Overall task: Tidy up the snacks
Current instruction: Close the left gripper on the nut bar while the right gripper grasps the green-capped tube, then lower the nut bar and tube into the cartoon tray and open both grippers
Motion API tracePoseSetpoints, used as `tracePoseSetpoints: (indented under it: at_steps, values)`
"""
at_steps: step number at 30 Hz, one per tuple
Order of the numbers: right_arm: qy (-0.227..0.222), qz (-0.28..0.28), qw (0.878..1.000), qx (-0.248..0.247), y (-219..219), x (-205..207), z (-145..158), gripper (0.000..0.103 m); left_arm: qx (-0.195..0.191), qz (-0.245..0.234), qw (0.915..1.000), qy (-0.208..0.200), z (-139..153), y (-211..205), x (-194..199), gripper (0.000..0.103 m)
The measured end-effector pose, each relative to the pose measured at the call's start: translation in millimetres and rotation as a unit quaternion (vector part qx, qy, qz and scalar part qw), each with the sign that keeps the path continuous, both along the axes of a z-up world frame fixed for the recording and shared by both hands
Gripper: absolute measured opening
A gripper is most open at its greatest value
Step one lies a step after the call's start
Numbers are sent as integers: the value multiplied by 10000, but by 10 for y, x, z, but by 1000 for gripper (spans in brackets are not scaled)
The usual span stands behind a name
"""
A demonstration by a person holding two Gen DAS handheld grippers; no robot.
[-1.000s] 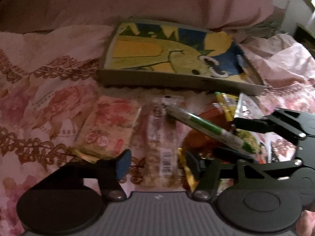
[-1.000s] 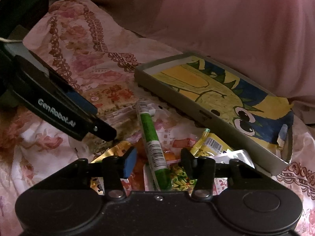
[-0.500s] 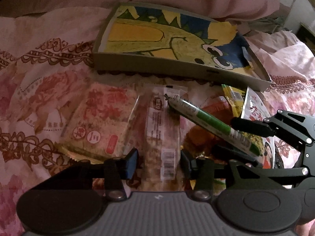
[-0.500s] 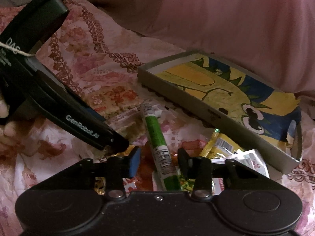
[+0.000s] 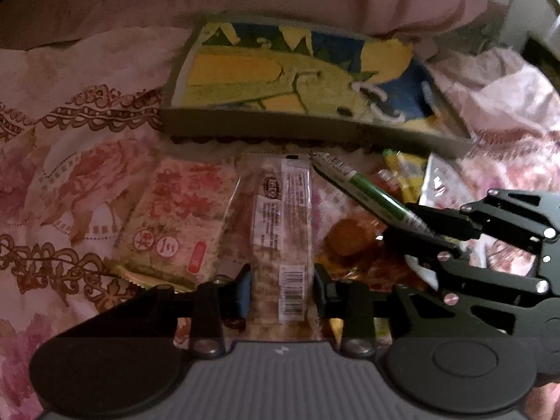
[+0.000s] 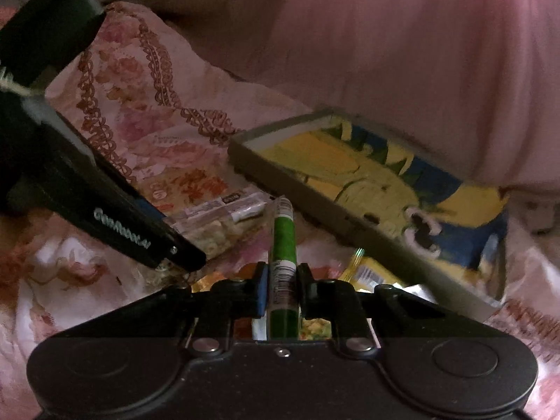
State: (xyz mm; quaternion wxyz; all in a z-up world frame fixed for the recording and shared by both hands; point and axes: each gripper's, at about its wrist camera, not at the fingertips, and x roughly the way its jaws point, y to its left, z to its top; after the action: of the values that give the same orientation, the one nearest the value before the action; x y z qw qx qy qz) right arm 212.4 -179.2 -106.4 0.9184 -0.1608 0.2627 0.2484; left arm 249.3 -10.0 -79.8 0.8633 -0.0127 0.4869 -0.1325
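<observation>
My right gripper [image 6: 282, 288] is shut on a green stick snack [image 6: 283, 245], which points toward the cartoon-printed box tray [image 6: 297, 189]. That stick [image 5: 371, 196] and the right gripper [image 5: 416, 224] also show in the left wrist view. My left gripper [image 5: 281, 290] has its fingers on both sides of a long clear-wrapped snack bar [image 5: 283, 224], touching or nearly touching its wrapper. The bar [image 6: 217, 215] lies on the bed. A square red-printed cracker pack [image 5: 175, 217] lies left of it.
The tray [image 5: 266, 126] sits at the back, with a pink pillow [image 6: 385, 52] behind it. An orange snack pack [image 5: 350, 245], a yellow sachet [image 6: 371, 273] and a silver packet [image 5: 444, 185] lie between the grippers. The floral bedsheet [image 5: 70, 175] spreads left.
My right gripper has closed on the green stick snack. My left gripper has moved forward over the clear-wrapped bar and its fingers have narrowed around it.
</observation>
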Motion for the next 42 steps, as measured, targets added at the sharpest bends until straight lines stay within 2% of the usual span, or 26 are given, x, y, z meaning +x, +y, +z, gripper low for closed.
tracePoseSetpoints:
  at_steps: [7, 15, 23, 33, 42]
  values:
    - [-595, -97, 9970, -477, 17, -73, 68, 18, -193, 131, 9992, -312, 158, 71, -57, 37]
    - [-951, -470, 9927, -570, -99, 80, 99, 18, -430, 405, 9938, -940, 407, 107, 10, 37]
    - [-1036, -1179, 9870, -346, -373, 547, 121, 18, -874, 781, 9852, -1254, 584, -84, 646, 37]
    - [-840, -1702, 9818, -105, -532, 1218, 11, 18, -1338, 1347, 9743, -1209, 208, -146, 1338, 38]
    - [-535, -1768, 9826, -177, -489, 1450, -202, 19, -848, 1554, 9758, -1282, 23, -77, 1490, 38]
